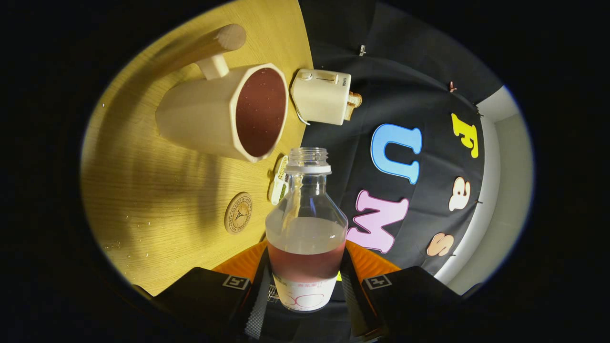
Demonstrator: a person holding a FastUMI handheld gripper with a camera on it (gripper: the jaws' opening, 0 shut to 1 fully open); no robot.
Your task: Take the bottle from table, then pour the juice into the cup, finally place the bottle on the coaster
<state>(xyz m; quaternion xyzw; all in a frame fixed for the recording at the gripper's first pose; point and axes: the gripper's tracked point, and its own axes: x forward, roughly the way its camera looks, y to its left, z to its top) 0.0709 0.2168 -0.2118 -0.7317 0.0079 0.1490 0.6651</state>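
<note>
Clear plastic, uncapped and part full of red juice, the bottle [306,228] sits clamped between your fingers [353,281], tilted sideways. Beyond it on the wood-grain worktop [157,200] stand the faceted cream cup [228,112] holding juice, a round wooden coaster [238,213] and a white toaster [321,96].

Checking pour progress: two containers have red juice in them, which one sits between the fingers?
The clear bottle, uncapped and part full, clamped between the gripper fingers. The cream cup with the wooden handle stands on the table beyond them, untouched.
</note>
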